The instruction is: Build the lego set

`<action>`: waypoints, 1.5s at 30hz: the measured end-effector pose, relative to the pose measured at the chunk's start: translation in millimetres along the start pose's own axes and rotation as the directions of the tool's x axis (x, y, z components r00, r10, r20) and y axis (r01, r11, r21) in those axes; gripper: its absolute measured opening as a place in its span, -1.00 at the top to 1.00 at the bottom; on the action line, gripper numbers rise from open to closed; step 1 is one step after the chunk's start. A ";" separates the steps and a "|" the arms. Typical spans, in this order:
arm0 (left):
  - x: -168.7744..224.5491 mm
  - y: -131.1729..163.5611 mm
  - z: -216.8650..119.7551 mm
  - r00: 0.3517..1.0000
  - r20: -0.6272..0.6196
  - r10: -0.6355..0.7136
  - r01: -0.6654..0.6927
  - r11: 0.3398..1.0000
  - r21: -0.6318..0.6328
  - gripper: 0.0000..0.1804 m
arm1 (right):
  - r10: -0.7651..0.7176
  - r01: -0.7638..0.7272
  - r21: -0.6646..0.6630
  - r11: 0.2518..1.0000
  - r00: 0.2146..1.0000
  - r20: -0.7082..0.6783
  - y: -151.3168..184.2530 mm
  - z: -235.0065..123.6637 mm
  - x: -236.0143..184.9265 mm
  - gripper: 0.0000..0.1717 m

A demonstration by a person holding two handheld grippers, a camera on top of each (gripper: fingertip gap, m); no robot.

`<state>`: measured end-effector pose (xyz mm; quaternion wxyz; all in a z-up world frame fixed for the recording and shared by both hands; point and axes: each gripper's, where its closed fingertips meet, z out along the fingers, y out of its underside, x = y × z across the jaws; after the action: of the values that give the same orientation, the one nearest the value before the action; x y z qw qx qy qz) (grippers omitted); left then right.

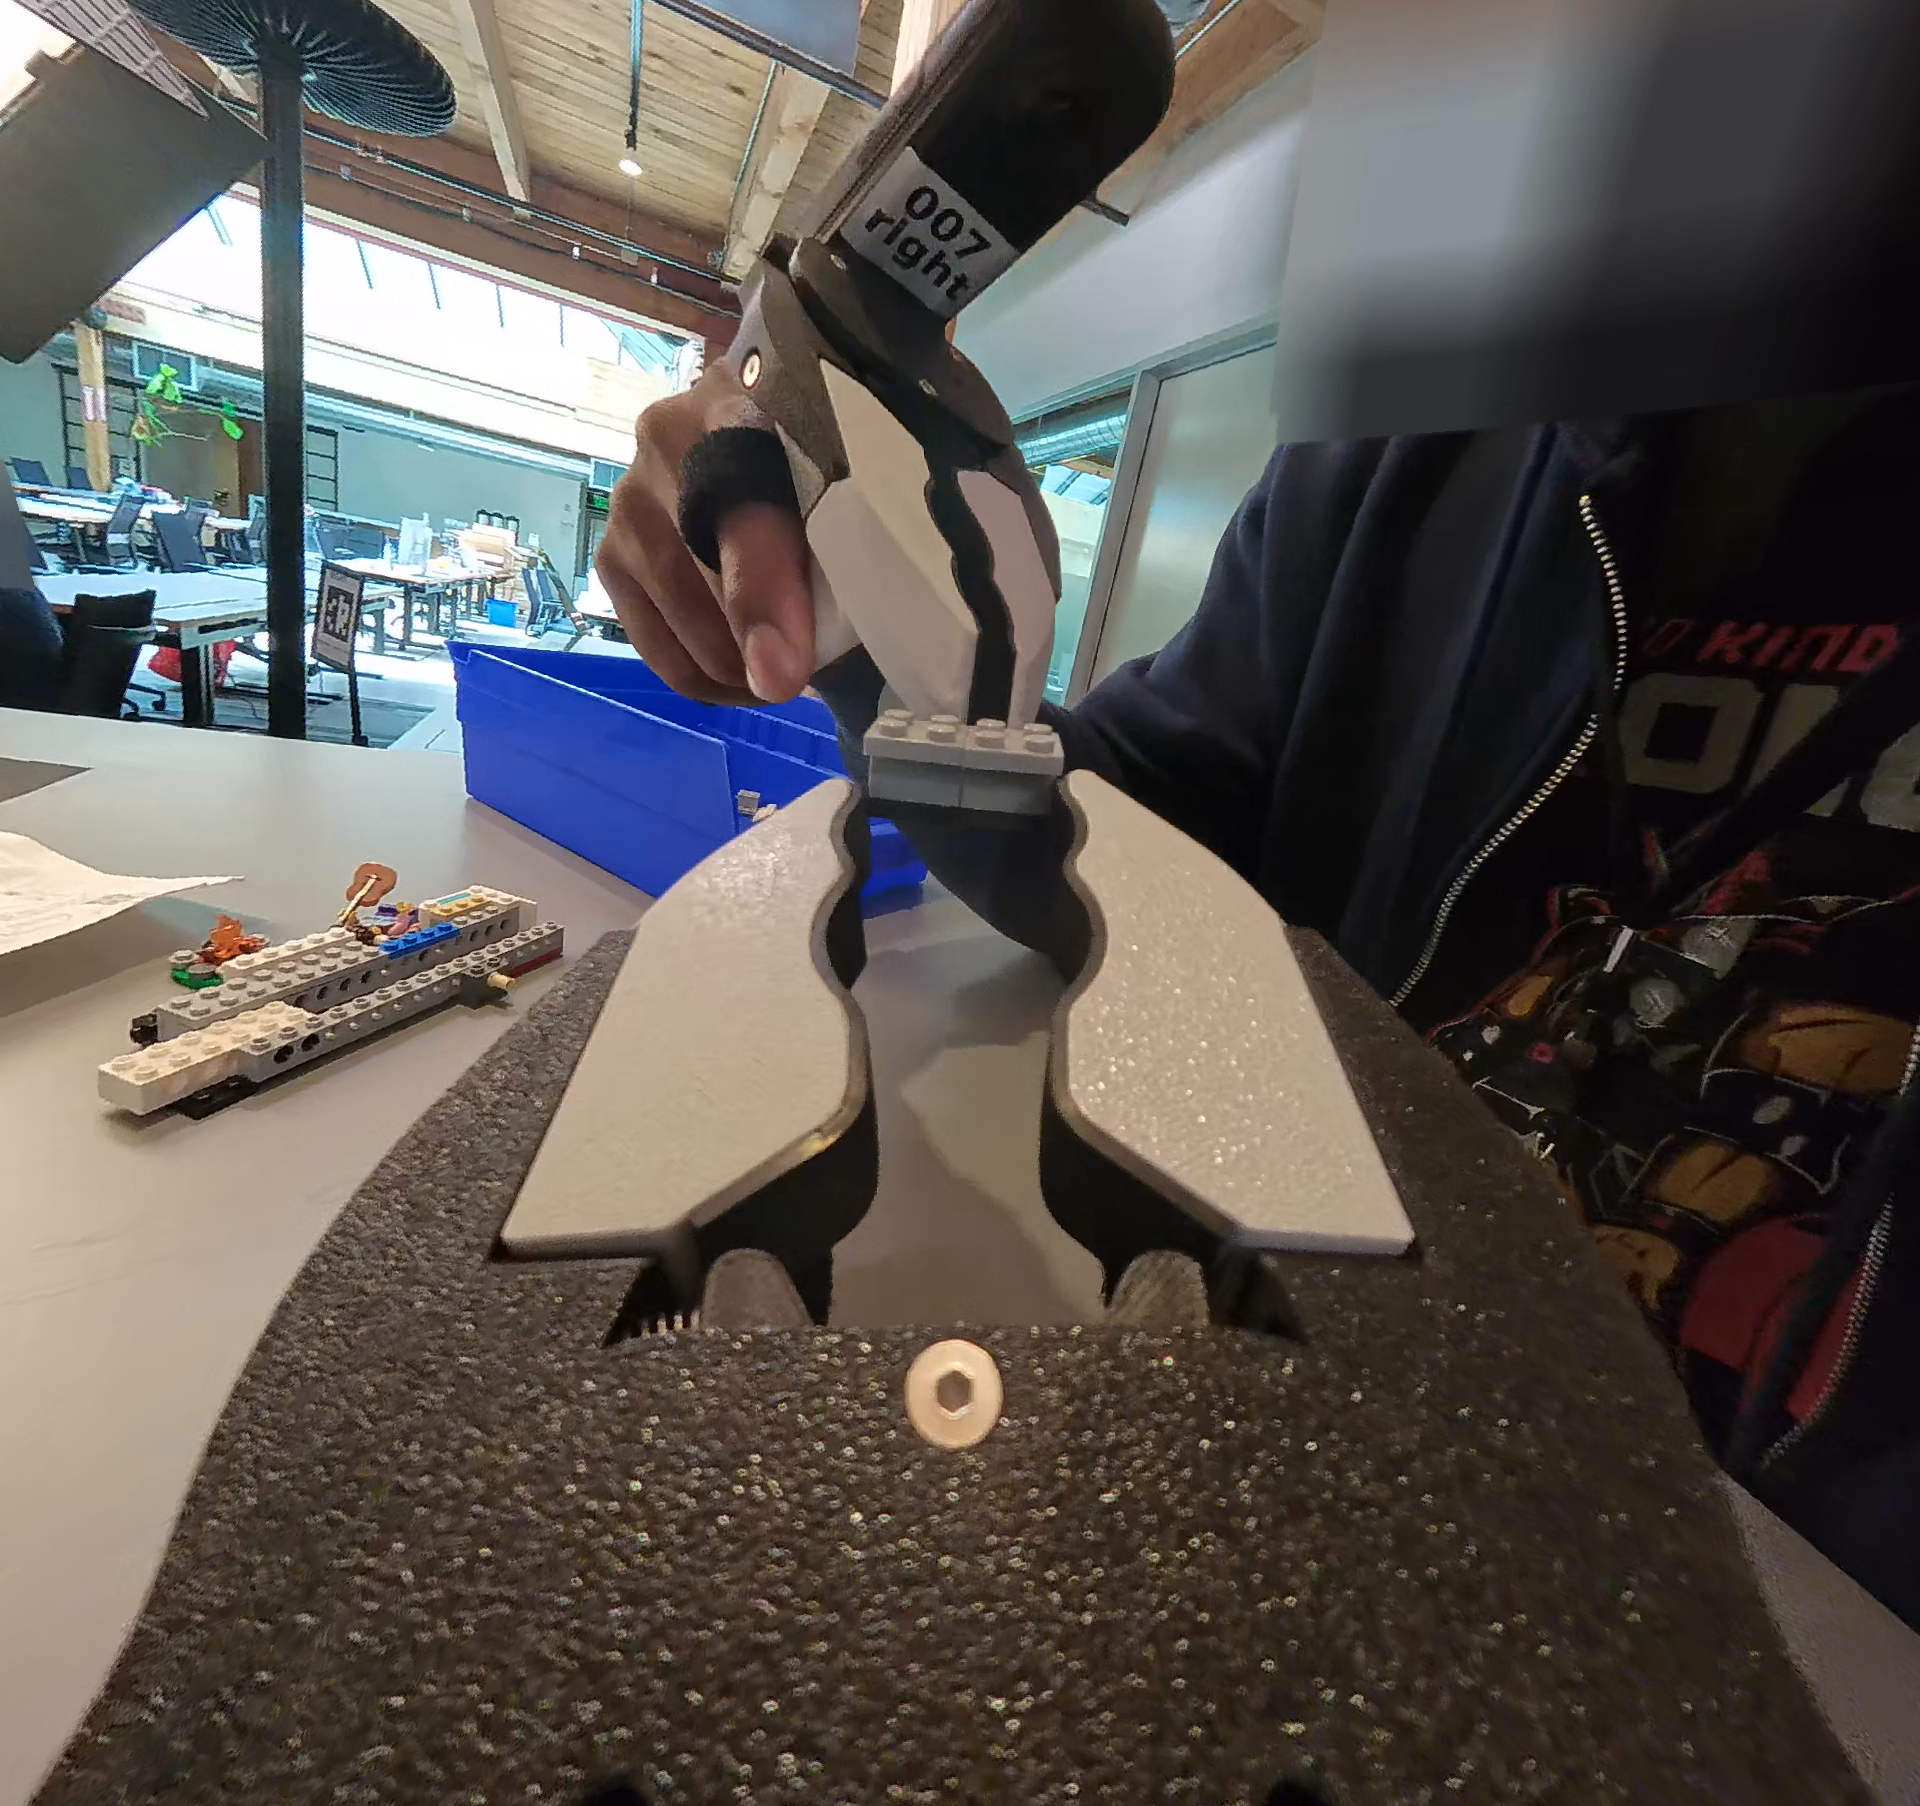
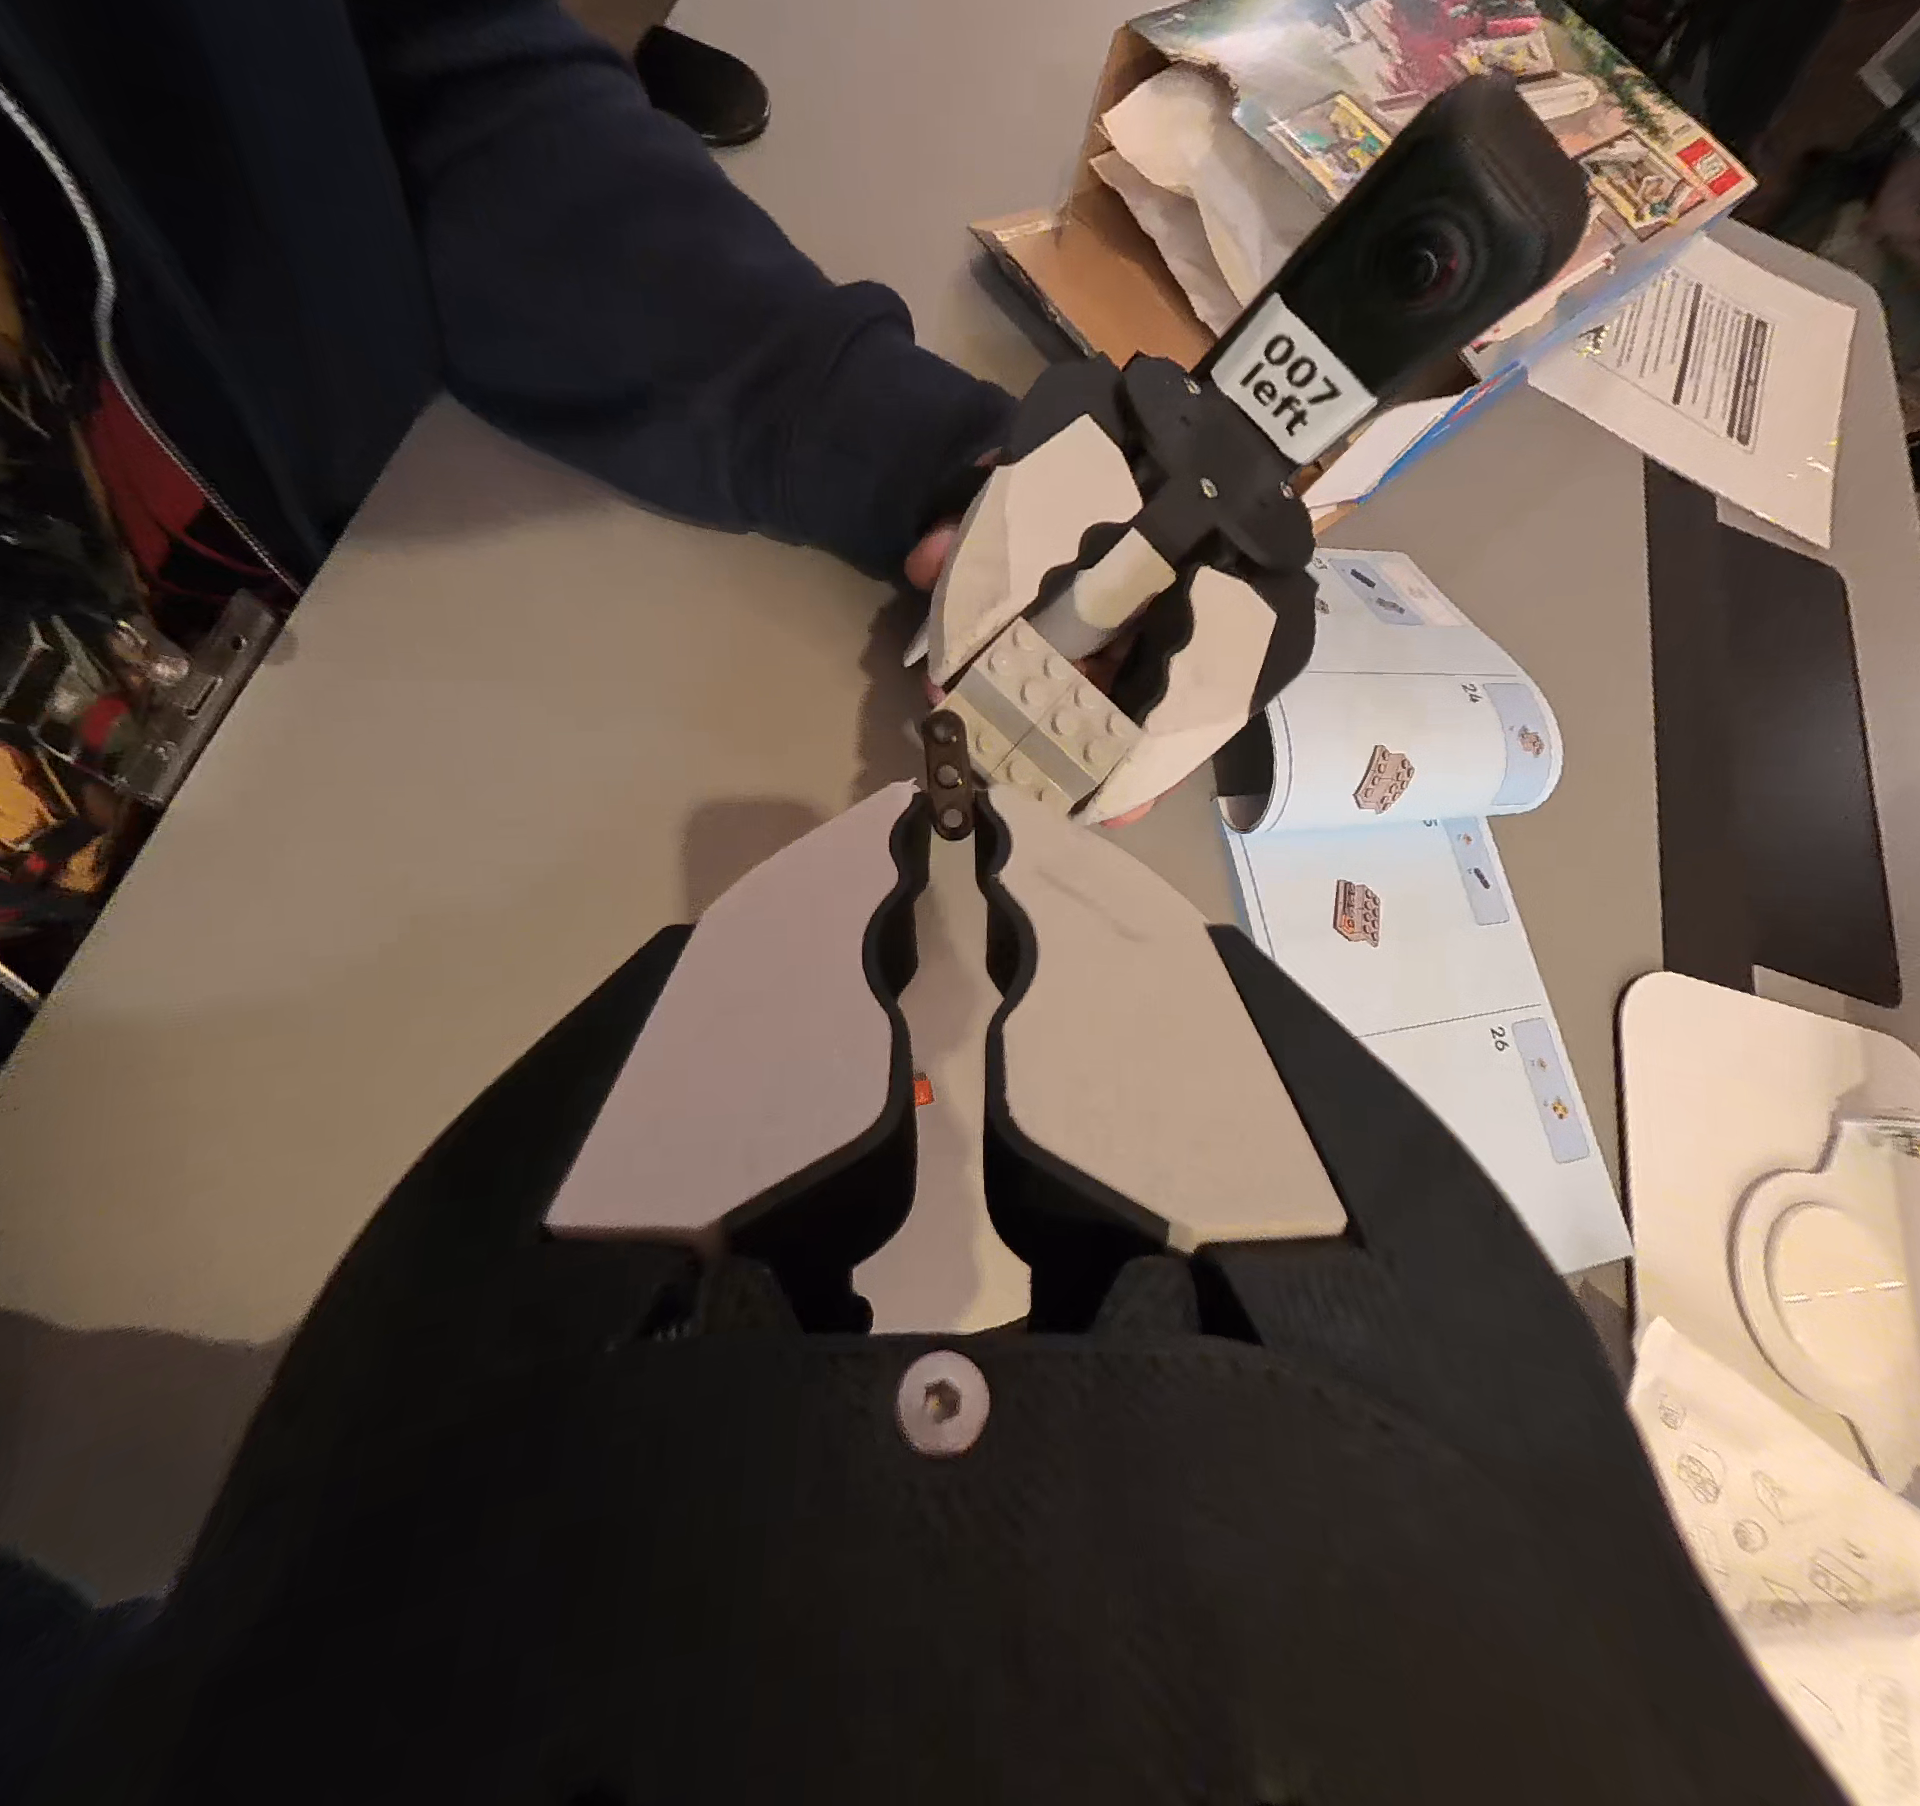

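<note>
My left gripper point(image 1: 961, 800) is shut on a grey brick assembly point(image 1: 966, 769), with one pad on each end of it, and holds it above the grey table point(image 1: 208, 1237). The right wrist view shows the same grip point(image 2: 1023, 738) on the grey assembly point(image 2: 1049, 707). My right gripper point(image 2: 948, 806) is shut on a small black plate with three holes point(image 2: 948, 774). The plate's far end touches the near edge of the grey assembly. In the left wrist view the right gripper point(image 1: 987, 707) comes down from above onto the assembly's studs, and the black plate is hidden there.
A blue bin point(image 1: 582, 748) stands behind. A long grey and white brick build point(image 1: 343, 977) lies at the left. In the right wrist view there is an open instruction booklet point(image 2: 1403, 925), a torn box point(image 2: 1351, 94), a black mat point(image 2: 1766, 717) and white sheets point(image 2: 1766, 1185).
</note>
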<state>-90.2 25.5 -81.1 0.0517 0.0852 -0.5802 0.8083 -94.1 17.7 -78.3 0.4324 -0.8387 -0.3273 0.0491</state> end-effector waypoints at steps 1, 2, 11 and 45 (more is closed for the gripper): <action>0.4 -0.2 1.0 1.000 -0.008 -0.003 0.003 1.000 0.003 0.64 | -0.004 0.004 0.011 1.000 1.000 -0.007 -1.7 -0.4 0.9 0.91; 0.3 0.5 2.0 1.000 -0.014 -0.007 0.007 1.000 0.001 0.63 | -0.009 0.009 0.020 1.000 1.000 -0.009 -3.4 -1.0 0.9 0.91; 5.2 0.8 5.3 0.999 -0.050 -0.017 0.018 1.000 0.007 0.63 | -0.026 0.026 -0.007 1.000 1.000 -0.009 -2.7 2.9 -2.9 0.91; 9.9 -0.3 5.2 0.996 -0.082 -0.038 0.040 0.999 0.018 0.63 | -0.157 0.153 -0.041 0.987 0.983 -0.100 -12.5 5.6 -2.0 0.90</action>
<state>-99.4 20.5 -77.3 0.0904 0.0639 -0.5679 0.8156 -104.0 25.6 -72.7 0.4371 -0.8193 -0.3696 -0.0334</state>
